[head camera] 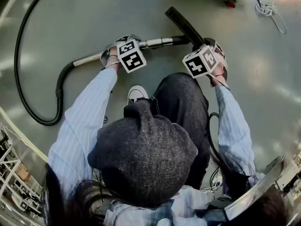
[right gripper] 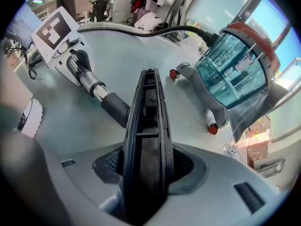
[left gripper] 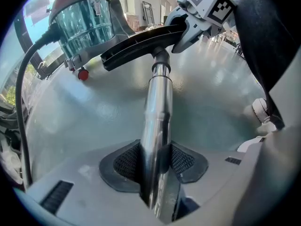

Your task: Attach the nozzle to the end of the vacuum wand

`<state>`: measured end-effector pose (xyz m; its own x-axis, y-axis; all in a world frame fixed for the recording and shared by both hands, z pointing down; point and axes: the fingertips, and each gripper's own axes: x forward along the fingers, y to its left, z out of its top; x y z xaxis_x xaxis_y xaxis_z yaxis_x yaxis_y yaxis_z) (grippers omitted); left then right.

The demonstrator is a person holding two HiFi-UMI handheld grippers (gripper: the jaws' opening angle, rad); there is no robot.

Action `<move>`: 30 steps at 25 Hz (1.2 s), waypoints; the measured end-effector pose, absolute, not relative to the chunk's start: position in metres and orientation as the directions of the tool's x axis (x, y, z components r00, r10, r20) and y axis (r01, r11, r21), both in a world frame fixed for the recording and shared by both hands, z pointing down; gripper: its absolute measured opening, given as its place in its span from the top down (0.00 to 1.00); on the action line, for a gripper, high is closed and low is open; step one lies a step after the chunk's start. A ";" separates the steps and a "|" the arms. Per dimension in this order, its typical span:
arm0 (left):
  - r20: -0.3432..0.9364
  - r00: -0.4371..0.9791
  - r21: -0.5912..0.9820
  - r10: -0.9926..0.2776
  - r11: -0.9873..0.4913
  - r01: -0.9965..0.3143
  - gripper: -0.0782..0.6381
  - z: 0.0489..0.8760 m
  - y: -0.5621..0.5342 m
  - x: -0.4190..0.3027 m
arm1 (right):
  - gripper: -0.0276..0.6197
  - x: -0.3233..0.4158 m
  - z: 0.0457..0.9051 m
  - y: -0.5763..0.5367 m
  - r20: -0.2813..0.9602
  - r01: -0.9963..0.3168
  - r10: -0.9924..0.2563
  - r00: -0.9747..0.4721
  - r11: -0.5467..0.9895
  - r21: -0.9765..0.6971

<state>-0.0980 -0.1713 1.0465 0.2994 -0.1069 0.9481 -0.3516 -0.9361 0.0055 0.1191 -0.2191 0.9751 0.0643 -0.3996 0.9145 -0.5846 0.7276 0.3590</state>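
The shiny metal vacuum wand (head camera: 157,42) lies level above the floor, and my left gripper (head camera: 120,45) is shut on it; the tube (left gripper: 157,107) runs out between the pads (left gripper: 127,161). The black floor nozzle (head camera: 183,25) sits on the wand's far end, its neck (right gripper: 115,108) over the tube's tip. My right gripper (head camera: 207,45) is shut on the nozzle (right gripper: 148,126), whose long body fills the space between its jaws. From the left gripper view the nozzle (left gripper: 136,44) lies crosswise with the right gripper (left gripper: 188,29) on it.
A black hose (head camera: 28,79) loops over the floor from the wand's near end to the canister vacuum (right gripper: 235,74) with its clear bin and red wheels. A white shoe (head camera: 136,93) stands below the wand. A coiled cord (head camera: 269,9) lies at the far right.
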 end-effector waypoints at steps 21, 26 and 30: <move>0.921 0.358 0.022 -0.156 -0.894 -0.448 0.62 1.054 -0.189 -0.102 | 0.61 0.123 0.997 -0.232 0.949 -0.576 -0.302 0.089 0.762 0.297; 0.918 0.322 -0.052 -0.232 -0.875 -0.482 0.61 1.046 -0.191 -0.111 | 0.59 0.139 0.988 -0.225 0.954 -0.616 -0.296 0.048 0.743 0.261; 0.907 0.323 -0.067 -0.270 -0.850 -0.523 0.61 1.029 -0.187 -0.124 | 0.59 0.141 0.973 -0.219 0.944 -0.590 -0.329 0.036 0.755 0.286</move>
<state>-0.1235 -0.1873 1.0292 0.3231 -0.2704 0.9069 -0.5229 -0.8497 -0.0670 0.1410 -0.2186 0.9727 0.0362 -0.3293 0.9435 -0.5897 0.7552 0.2862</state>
